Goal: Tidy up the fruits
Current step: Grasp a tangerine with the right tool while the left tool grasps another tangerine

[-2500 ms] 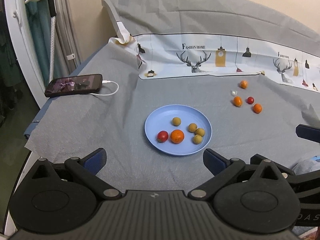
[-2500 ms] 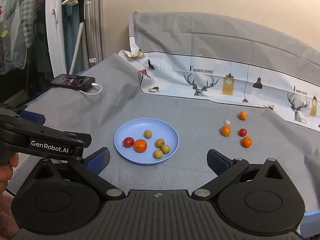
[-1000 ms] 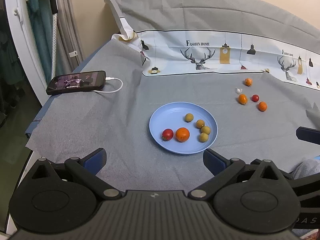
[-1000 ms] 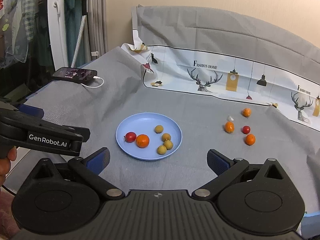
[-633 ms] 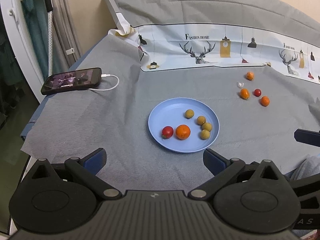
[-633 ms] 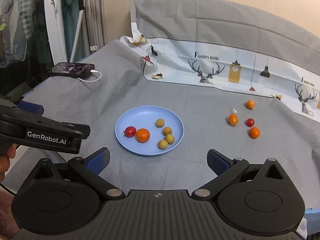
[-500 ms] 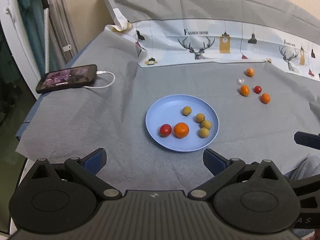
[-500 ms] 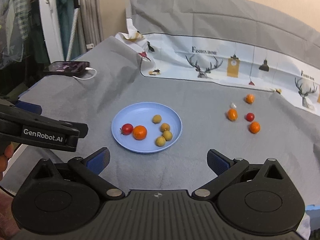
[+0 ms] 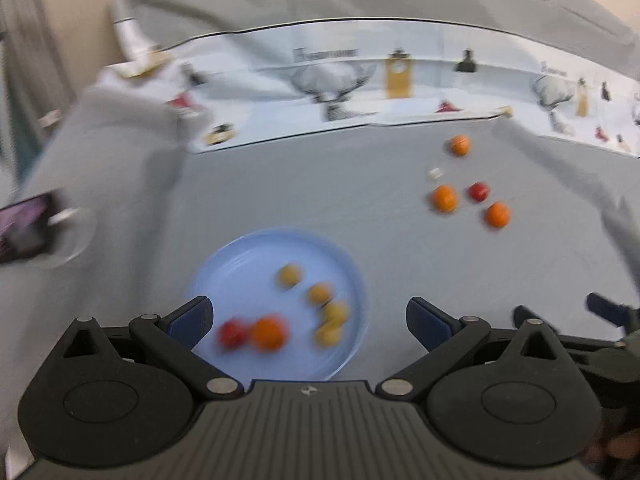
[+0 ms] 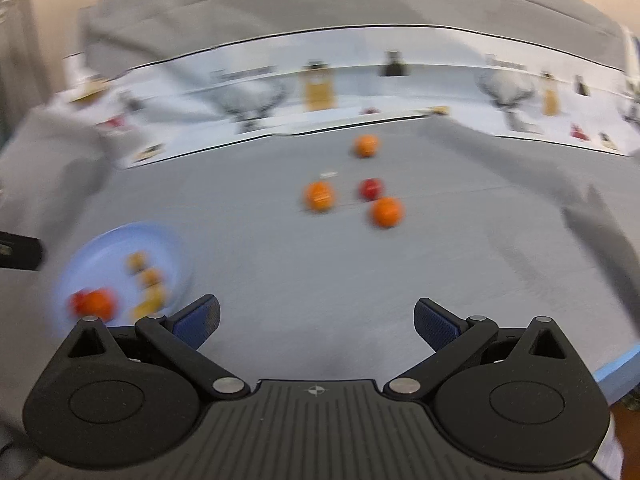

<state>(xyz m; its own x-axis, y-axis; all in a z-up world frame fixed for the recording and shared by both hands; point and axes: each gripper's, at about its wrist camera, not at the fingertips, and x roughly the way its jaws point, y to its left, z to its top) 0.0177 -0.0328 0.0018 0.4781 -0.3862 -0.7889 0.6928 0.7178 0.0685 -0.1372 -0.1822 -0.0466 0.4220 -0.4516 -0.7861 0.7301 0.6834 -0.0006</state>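
Both views are blurred by motion. A blue plate point(image 9: 256, 248) on the grey cloth holds a red fruit point(image 9: 231, 333), an orange fruit point(image 9: 268, 333) and several small yellow fruits point(image 9: 319, 293). My left gripper point(image 9: 309, 320) is open and empty just above the plate's near edge. Loose on the cloth beyond lie three orange fruits point(image 10: 318, 196) and one red fruit point(image 10: 372, 189). My right gripper point(image 10: 316, 322) is open and empty, short of that group, with the plate point(image 10: 116, 240) at its left.
A phone point(image 9: 20, 232) on a white cable lies at the cloth's left edge. A printed deer-pattern sheet point(image 9: 340, 80) runs along the back. A small white bit point(image 9: 434, 173) lies by the loose fruits. The cloth rises in a fold at the right point(image 10: 592, 216).
Both grippers have moved forward and to the right, fast. The plate now sits close under the left gripper, and the loose fruits are centred ahead of the right gripper. Both stay open.
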